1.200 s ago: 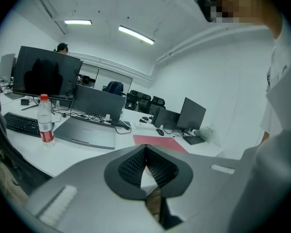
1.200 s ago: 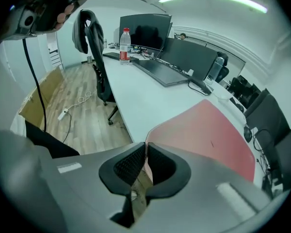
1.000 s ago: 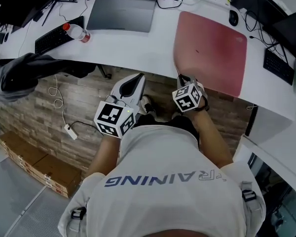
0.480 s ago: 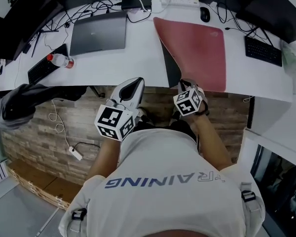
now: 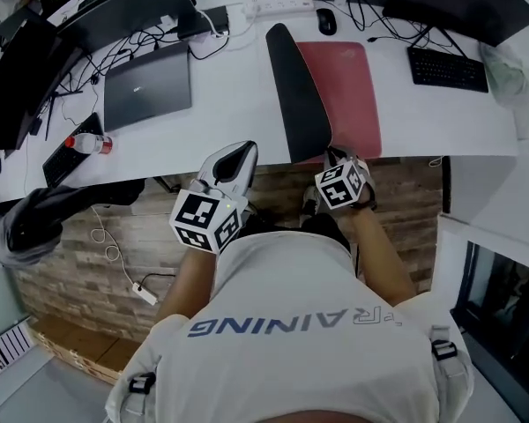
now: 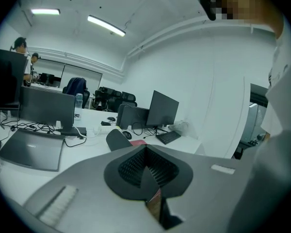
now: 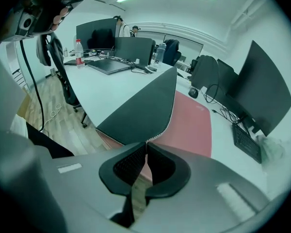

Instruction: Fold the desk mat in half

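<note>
The desk mat [image 5: 346, 95] is spread from the far edge to the near edge of the surface [image 5: 220, 117], with one half raised and its black underside shown. Its near edge is pinched by the closed fingers of the right gripper [image 5: 329, 155]. The left gripper [image 5: 237, 151] is held alongside, its fingers pressed together on nothing.

A long white desk [image 5: 238, 104] is carrying a closed laptop [image 5: 148, 85], a water bottle [image 5: 88, 144], a power strip [image 5: 282, 5], a mouse [image 5: 326, 22] and a keyboard [image 5: 448, 69]. The red desk mat [image 5: 348, 95] is lying between them, its left half rising off the desk, black underside showing.
</note>
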The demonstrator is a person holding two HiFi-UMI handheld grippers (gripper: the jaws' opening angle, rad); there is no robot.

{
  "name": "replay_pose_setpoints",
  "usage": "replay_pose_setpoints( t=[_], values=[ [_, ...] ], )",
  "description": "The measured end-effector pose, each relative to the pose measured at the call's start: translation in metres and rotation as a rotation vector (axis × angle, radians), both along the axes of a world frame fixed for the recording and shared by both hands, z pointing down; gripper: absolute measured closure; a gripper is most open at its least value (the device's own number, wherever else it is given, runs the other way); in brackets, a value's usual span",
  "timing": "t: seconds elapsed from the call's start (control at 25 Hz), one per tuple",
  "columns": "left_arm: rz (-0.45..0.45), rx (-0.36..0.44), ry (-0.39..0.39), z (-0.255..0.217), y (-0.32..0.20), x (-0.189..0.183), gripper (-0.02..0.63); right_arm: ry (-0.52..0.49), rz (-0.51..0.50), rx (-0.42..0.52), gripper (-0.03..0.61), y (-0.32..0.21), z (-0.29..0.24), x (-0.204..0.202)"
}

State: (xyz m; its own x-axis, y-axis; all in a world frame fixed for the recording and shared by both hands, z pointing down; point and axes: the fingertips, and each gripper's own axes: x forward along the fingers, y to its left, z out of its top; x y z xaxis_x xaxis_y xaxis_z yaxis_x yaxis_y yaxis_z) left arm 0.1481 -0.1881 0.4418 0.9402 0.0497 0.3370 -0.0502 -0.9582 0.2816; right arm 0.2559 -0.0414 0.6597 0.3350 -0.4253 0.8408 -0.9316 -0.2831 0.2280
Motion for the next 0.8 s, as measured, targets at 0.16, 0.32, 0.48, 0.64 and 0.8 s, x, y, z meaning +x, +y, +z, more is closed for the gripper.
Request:
replay_pose_setpoints(
  t=[0.16,0.32,0.48,0.64,0.8],
  values=[
    [0.032,-0.003,0.001,0.000,0.019,0.023,0.614,-0.005,0.047,-0.015,0.549,0.031,0.002,0.018],
    [0.062,-0.005,0.005,0.000,0.038,0.044,0.614,-0.014,0.094,-0.029,0.549,0.063,0.004,0.035],
    [0.084,-0.007,0.002,0.002,0.053,0.059,0.614,-0.021,0.133,-0.047,0.549,0.089,0.009,0.052],
    [0.098,-0.006,-0.003,0.004,0.061,0.068,0.614,-0.035,0.171,-0.067,0.549,0.109,0.014,0.062],
    [0.119,-0.004,0.000,0.002,0.069,0.078,0.614,-0.050,0.206,-0.085,0.549,0.127,0.018,0.069]
  ],
)
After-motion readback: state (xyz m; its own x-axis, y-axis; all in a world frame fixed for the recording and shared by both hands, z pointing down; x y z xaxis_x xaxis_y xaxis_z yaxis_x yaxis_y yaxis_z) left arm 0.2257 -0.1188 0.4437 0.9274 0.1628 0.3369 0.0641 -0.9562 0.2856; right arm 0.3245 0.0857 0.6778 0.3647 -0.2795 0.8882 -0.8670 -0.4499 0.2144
